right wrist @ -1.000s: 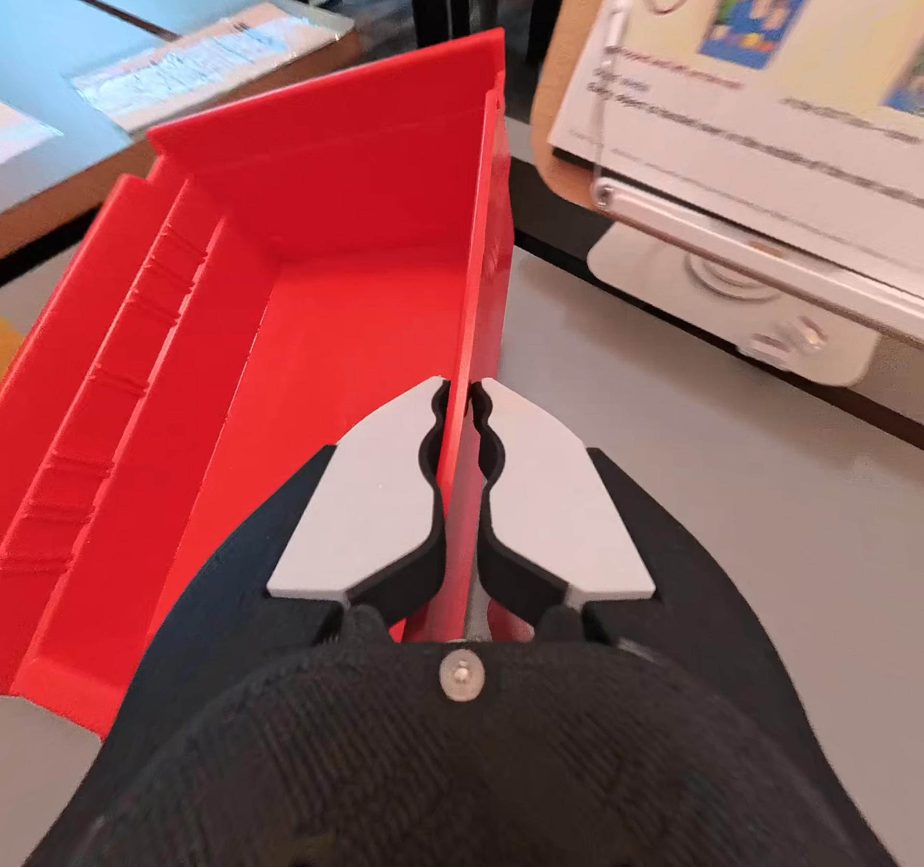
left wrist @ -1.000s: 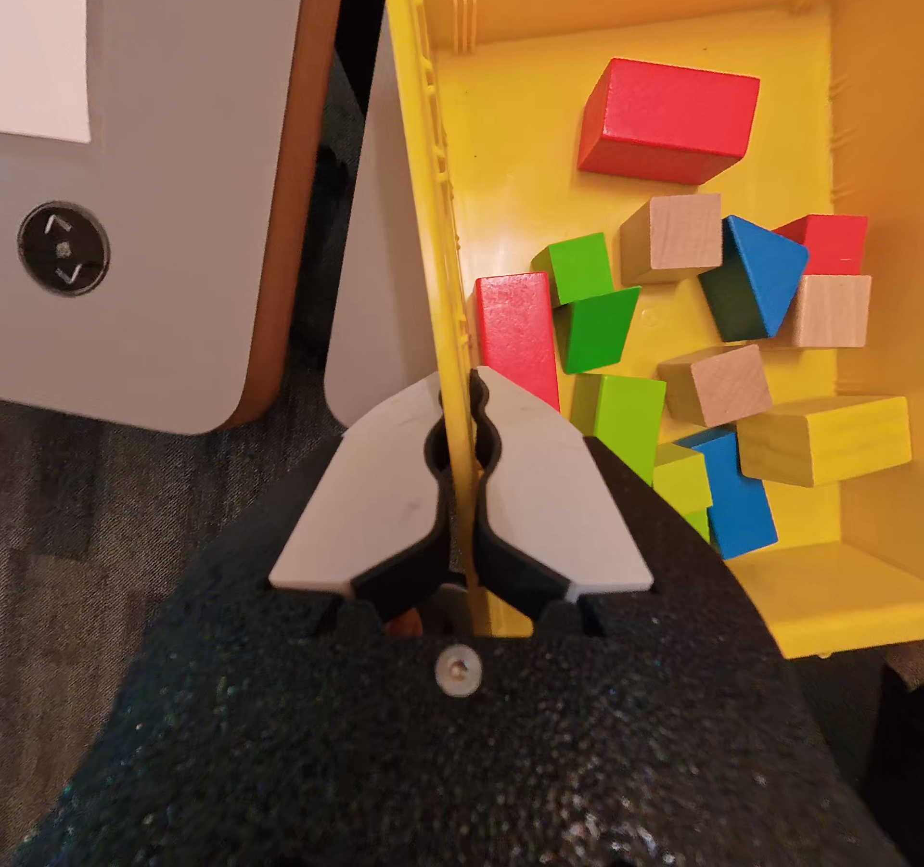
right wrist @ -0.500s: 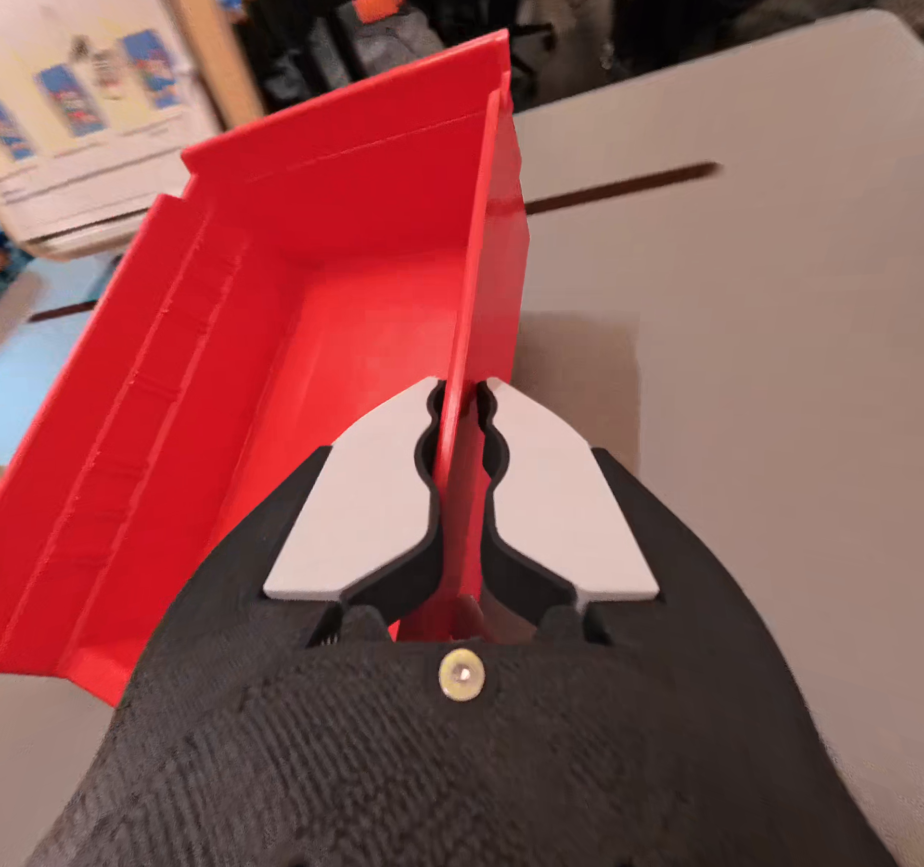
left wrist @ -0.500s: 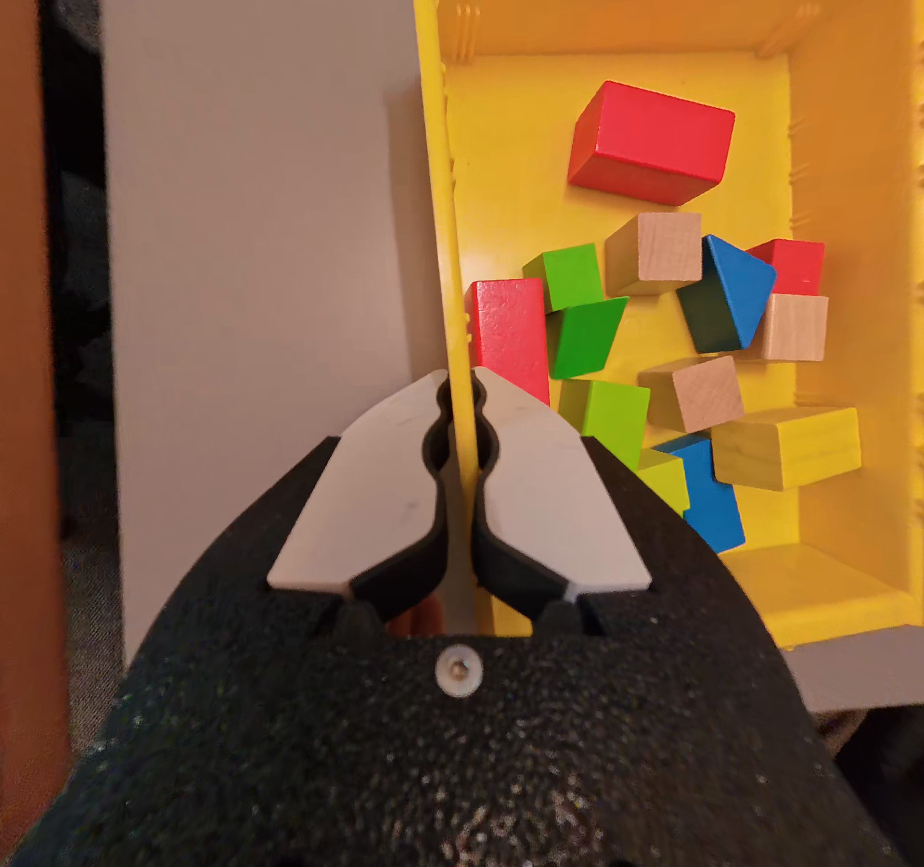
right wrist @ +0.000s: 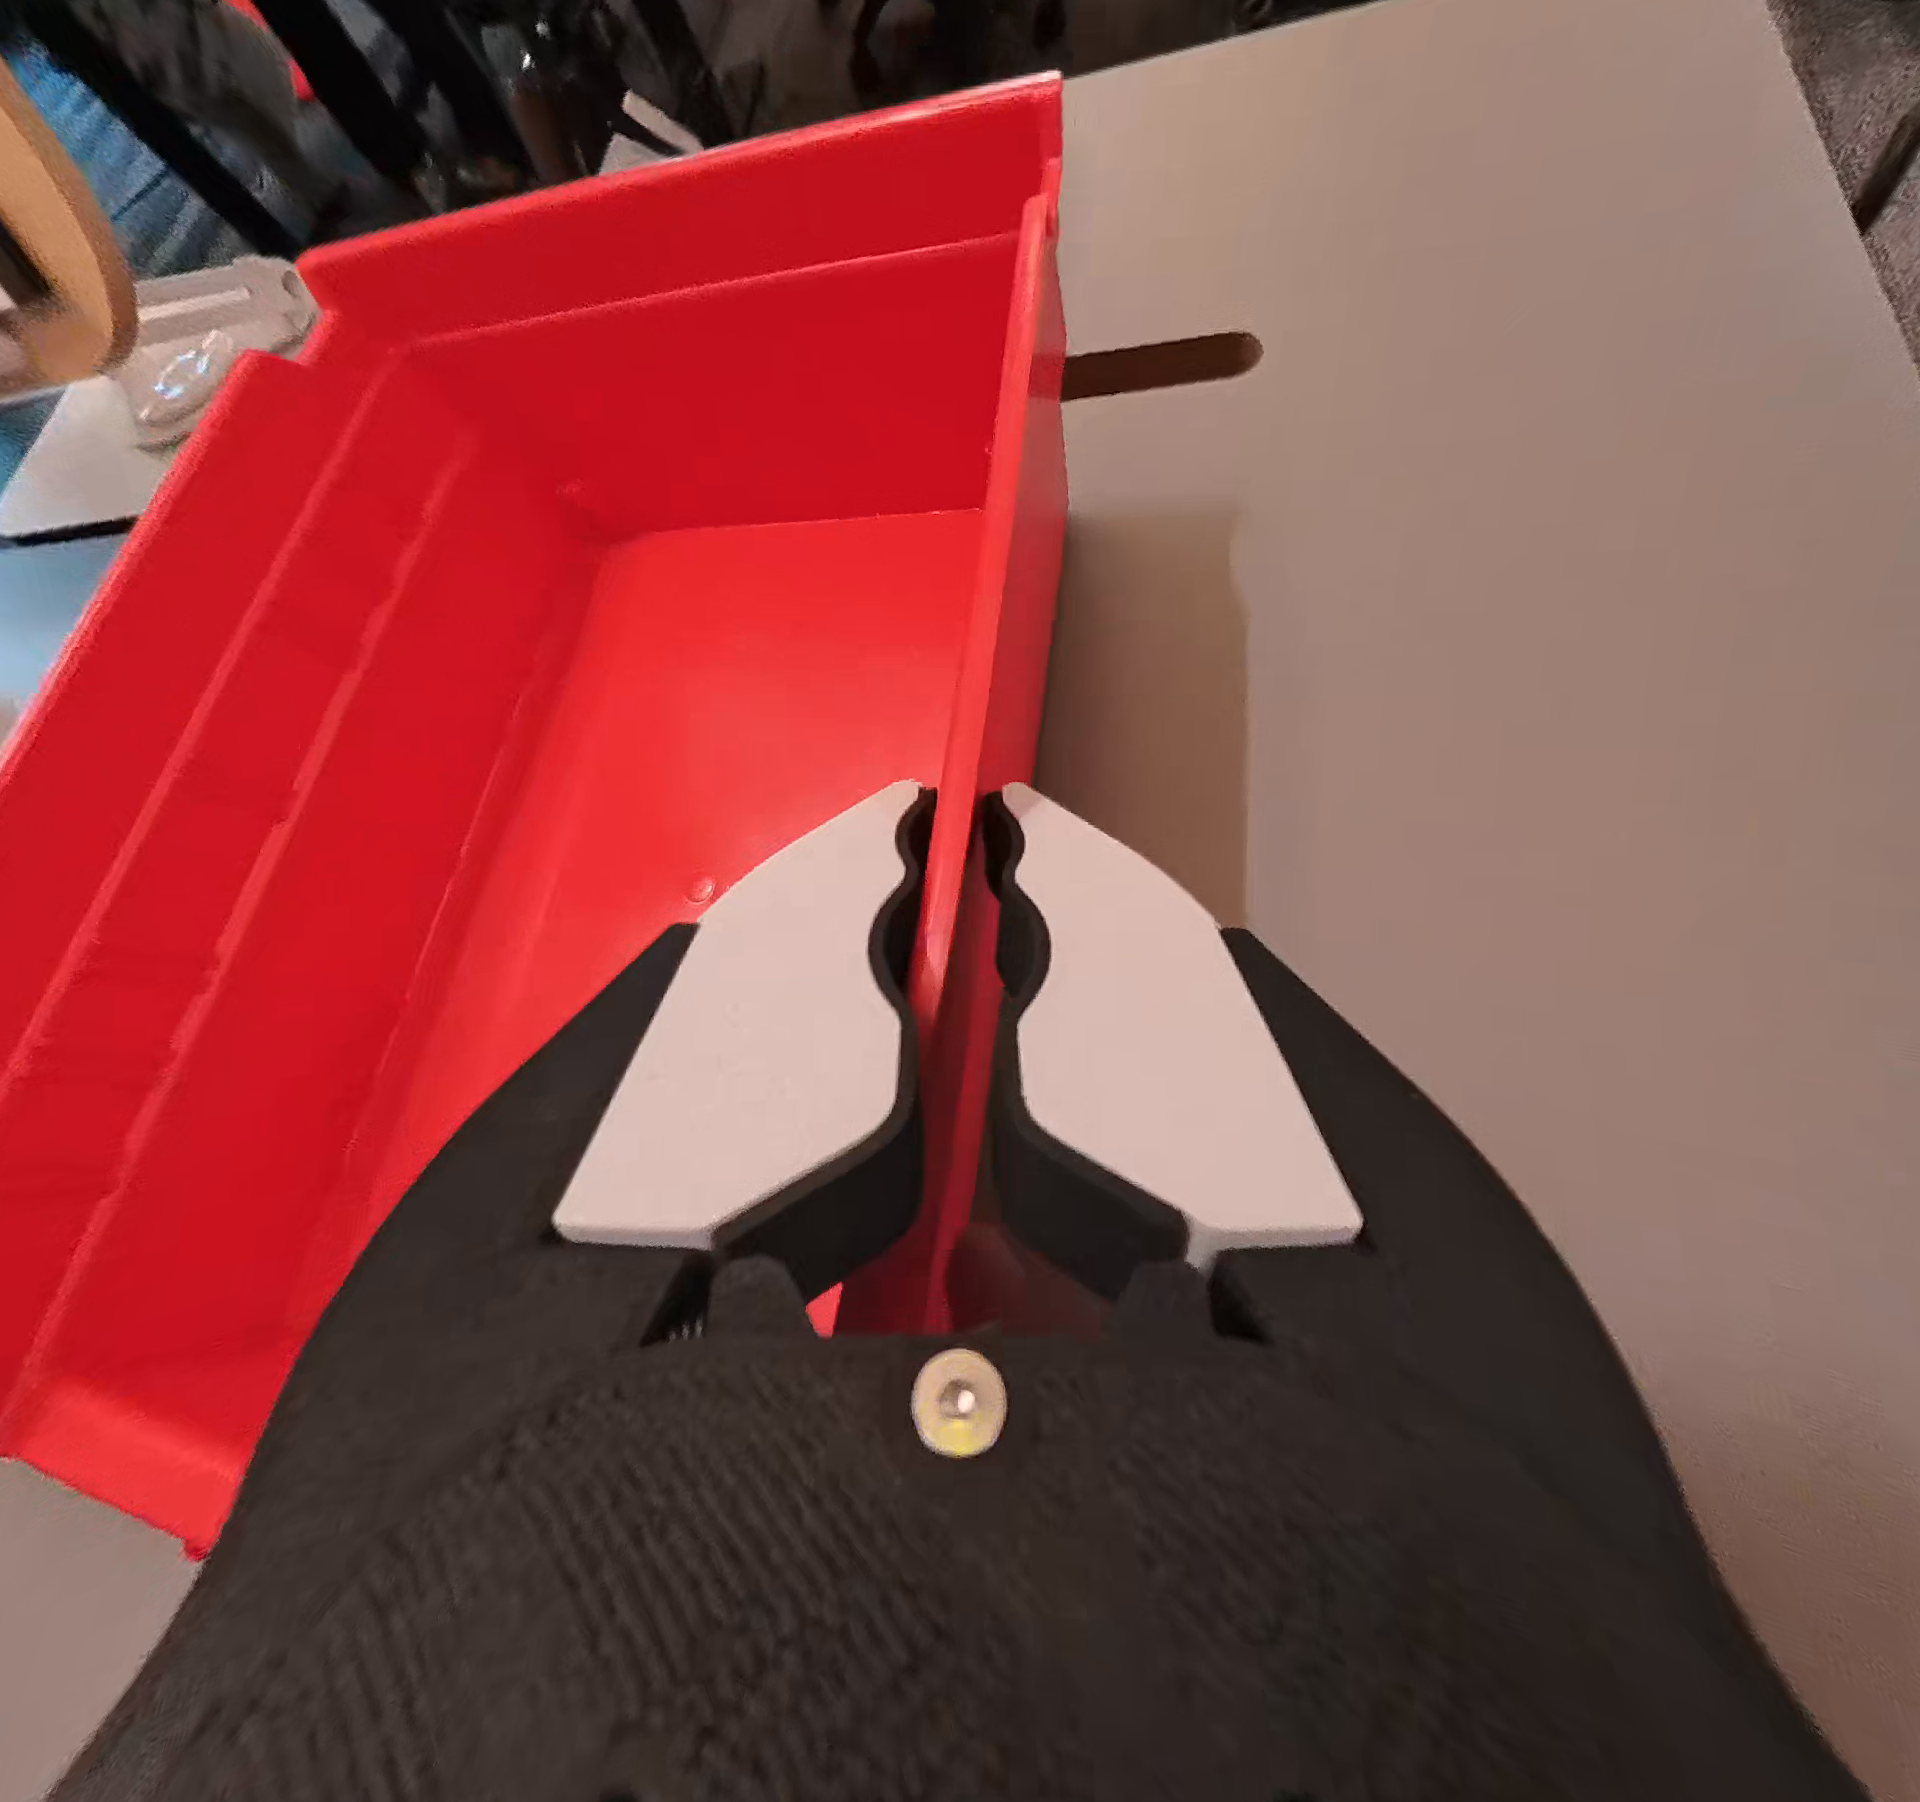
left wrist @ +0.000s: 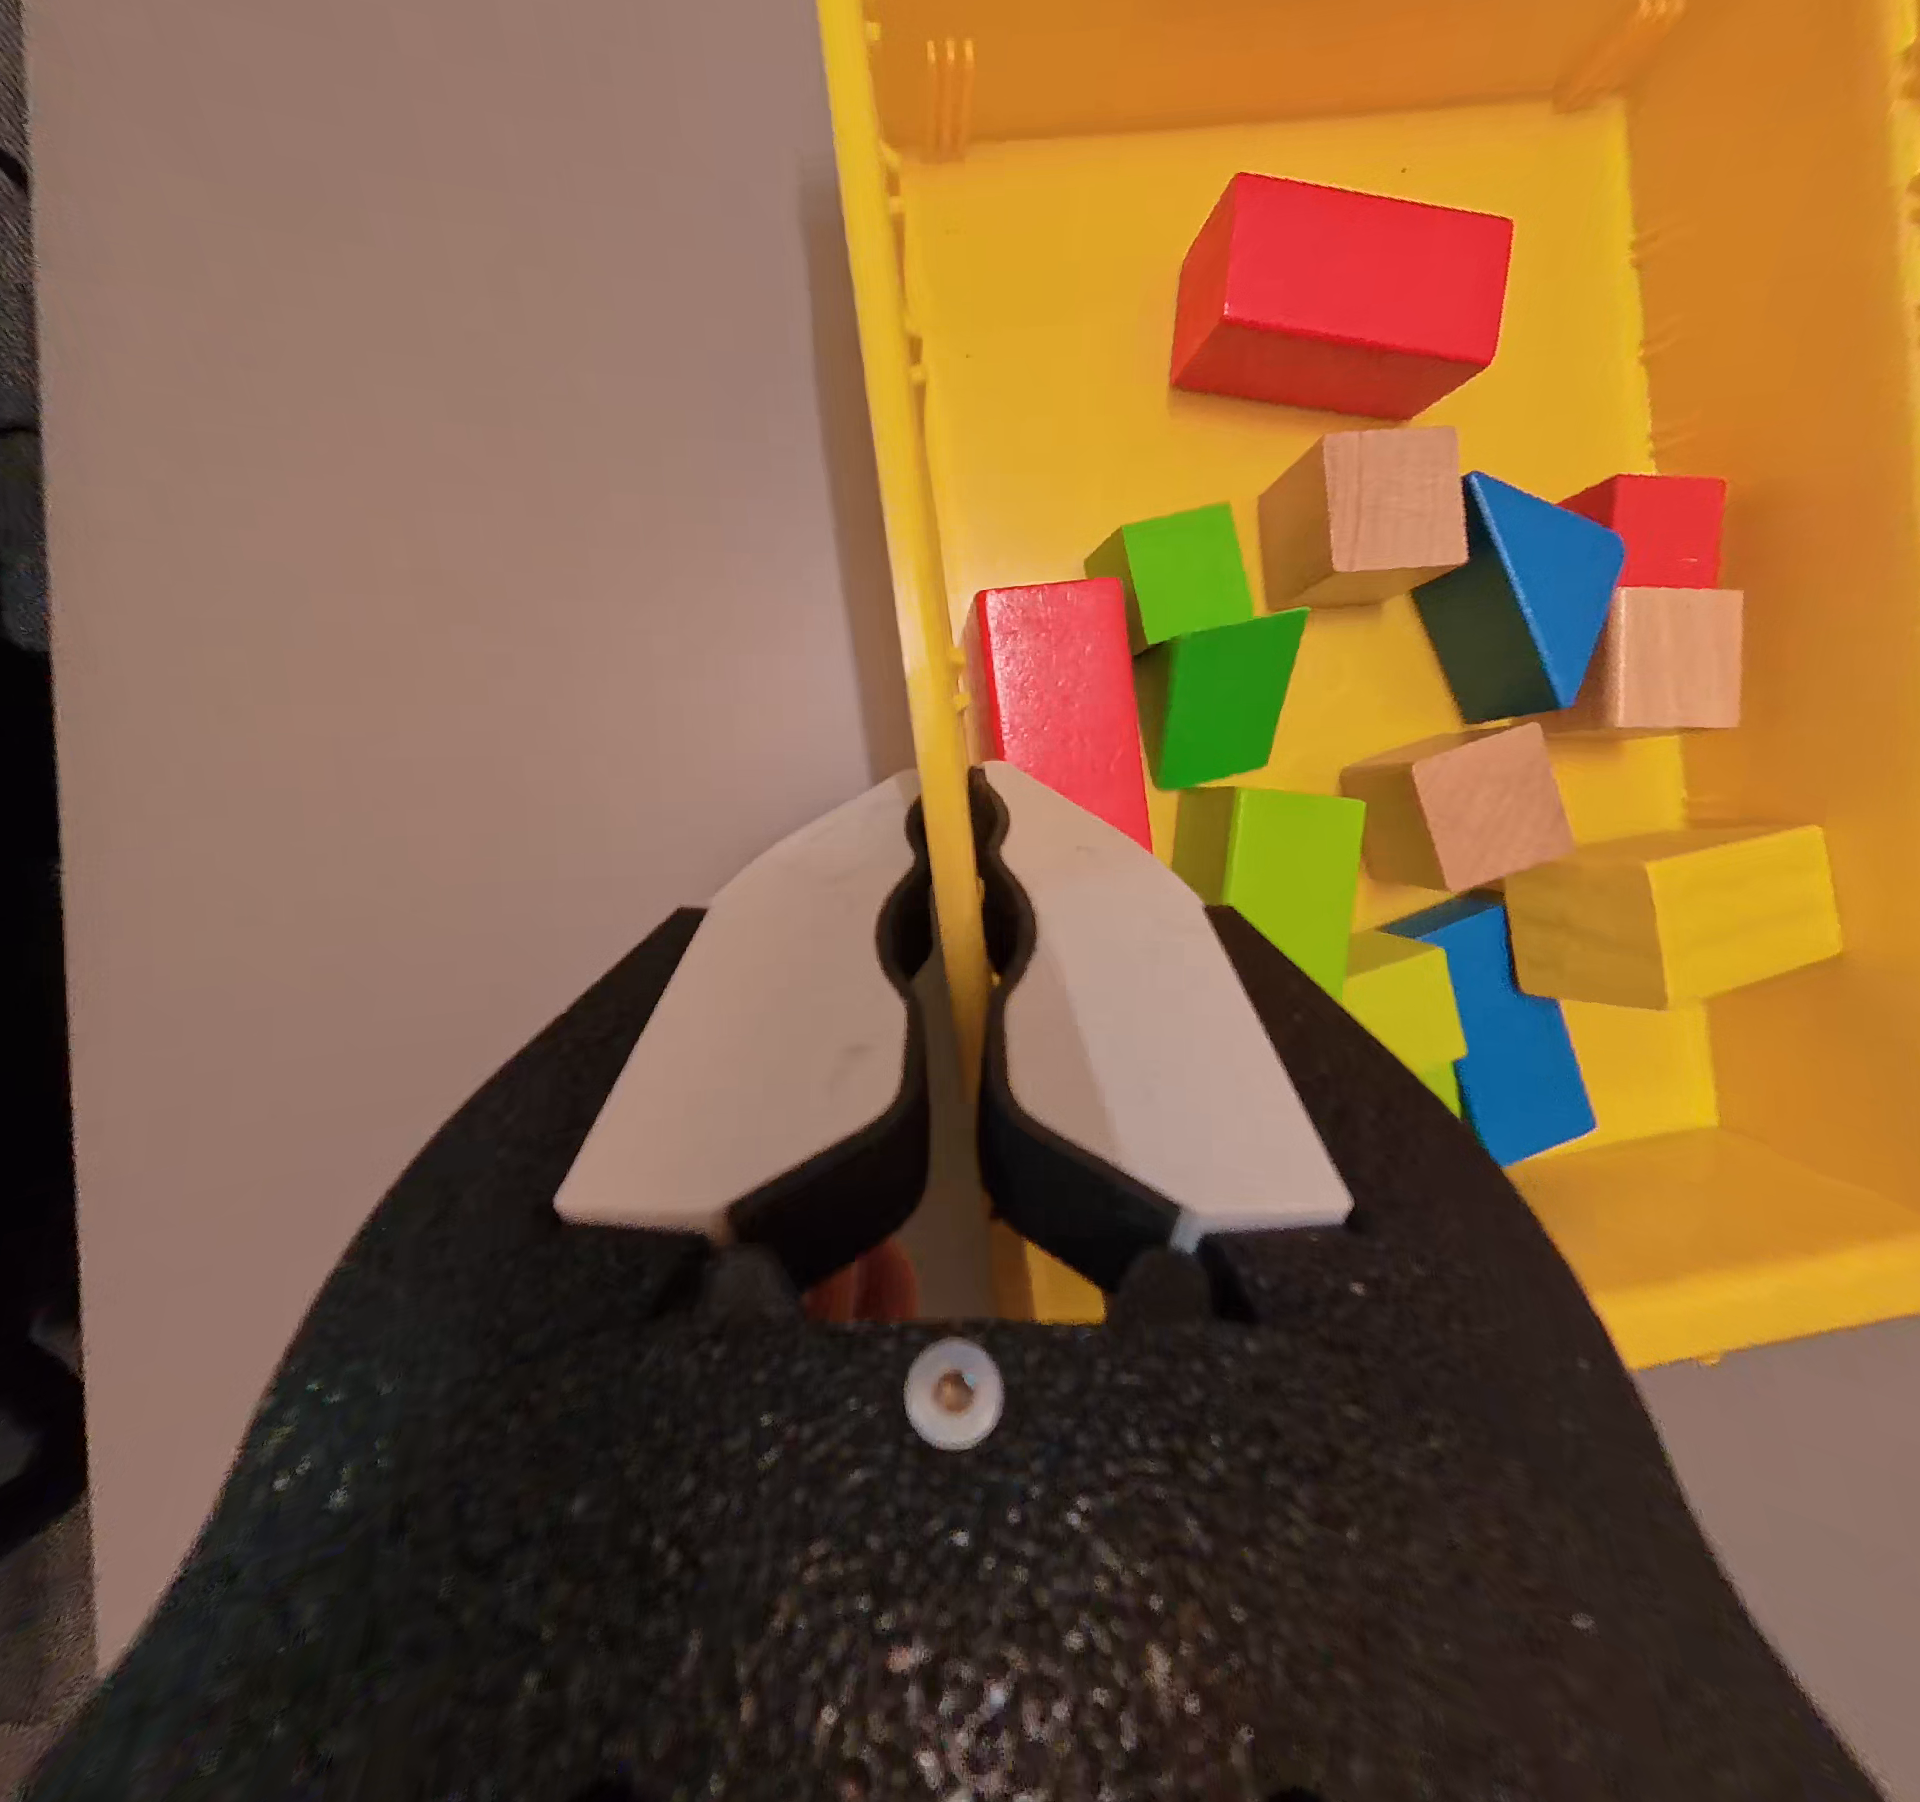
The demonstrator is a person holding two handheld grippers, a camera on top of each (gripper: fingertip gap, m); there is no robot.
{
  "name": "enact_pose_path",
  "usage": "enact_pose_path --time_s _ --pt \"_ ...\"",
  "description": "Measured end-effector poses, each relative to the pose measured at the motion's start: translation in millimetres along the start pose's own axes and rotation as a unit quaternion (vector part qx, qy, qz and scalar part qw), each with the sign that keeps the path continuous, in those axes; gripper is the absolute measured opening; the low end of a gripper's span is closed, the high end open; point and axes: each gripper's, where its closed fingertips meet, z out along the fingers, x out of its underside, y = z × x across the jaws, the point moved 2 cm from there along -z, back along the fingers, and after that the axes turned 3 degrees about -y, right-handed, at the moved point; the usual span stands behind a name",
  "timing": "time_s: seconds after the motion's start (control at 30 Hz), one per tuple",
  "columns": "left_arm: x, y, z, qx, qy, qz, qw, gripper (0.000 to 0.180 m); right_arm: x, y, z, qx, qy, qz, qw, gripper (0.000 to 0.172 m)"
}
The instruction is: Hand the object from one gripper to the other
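In the left wrist view my left gripper [left wrist: 951, 786] is shut on the left side wall of a yellow bin [left wrist: 894, 422]. The bin holds several wooden blocks: a large red block [left wrist: 1340, 292], a red block [left wrist: 1060, 692] next to the gripped wall, green blocks [left wrist: 1216, 692], plain wood cubes [left wrist: 1361, 516], a blue wedge [left wrist: 1527, 589] and a yellow block [left wrist: 1673, 911]. In the right wrist view my right gripper [right wrist: 961, 802] is shut on the right side wall of a red bin [right wrist: 1013, 526] with nothing inside it.
Both bins are over a grey tabletop [right wrist: 1507, 609] [left wrist: 416, 505]. A dark slot [right wrist: 1164, 362] cuts the table beyond the red bin. A grey stand base [right wrist: 197, 350] and dark furniture legs [right wrist: 644, 17] lie past the table's far edge. Tip to tip, the grippers are about 80 centimetres apart. Between my right fingertips and the dark slot [right wrist: 1164, 362] there is roughly 20 centimetres.
Both grippers kept their hold on the bin walls. The yellow bin swung from over the floor to over the grey table. The red bin swung away from the clipboard stand toward the open tabletop.
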Motion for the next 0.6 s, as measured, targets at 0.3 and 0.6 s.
enact_pose_path --time_s 0.3,0.6 --pt "-38 -1 27 -0.003 -0.024 0.014 1.000 0.003 -14 -13 25 0.045 0.034 -0.089 0.994 0.006" --pt "-44 -8 8 -0.012 -0.086 0.114 0.990 0.019 -56 3 -28 0.126 -0.057 -0.187 0.972 0.038"
